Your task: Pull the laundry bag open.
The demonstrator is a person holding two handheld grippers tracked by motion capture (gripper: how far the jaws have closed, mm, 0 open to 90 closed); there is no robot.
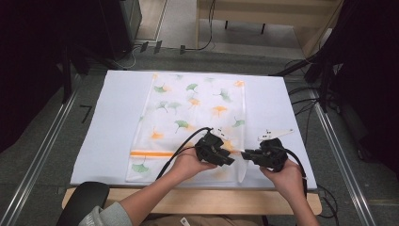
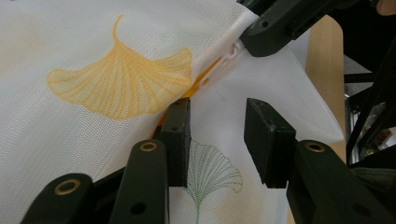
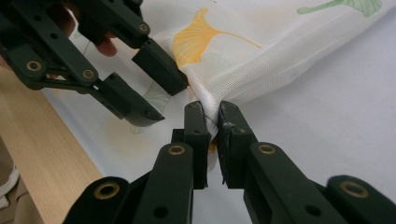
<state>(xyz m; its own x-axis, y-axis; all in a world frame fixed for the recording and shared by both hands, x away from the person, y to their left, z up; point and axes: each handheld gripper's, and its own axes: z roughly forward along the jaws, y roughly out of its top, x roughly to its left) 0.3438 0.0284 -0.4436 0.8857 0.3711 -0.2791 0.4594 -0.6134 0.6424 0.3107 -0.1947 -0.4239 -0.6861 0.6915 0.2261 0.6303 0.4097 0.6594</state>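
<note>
Mesh laundry bag with the ginkgo leaf print is lying flat on the white cover of the tabletop, orange zipper running across its near end. Both hands come in from the bottom of the high view and meet at the bag's near right corner.

Right tool is level and low, pointing in toward the bag, and its jaws are pinched tight on a bunched-up bit of the mesh at the zipper end; in the right gripper view you can see the fabric squeezed between the pads. In the high view it sits at, with the hand wrapped around its body from behind.

Left tool is tilted down over the bag just beside the right one. Its jaws are apart, roughly half spread, with nothing clamped, one pad resting right by the orange zipper and bare mesh showing in the gap. High view has it at.

Tabletop has a light wood edge on the near side. Grey floor around it, metal rails either side, cables and dark gear at the back.
</note>
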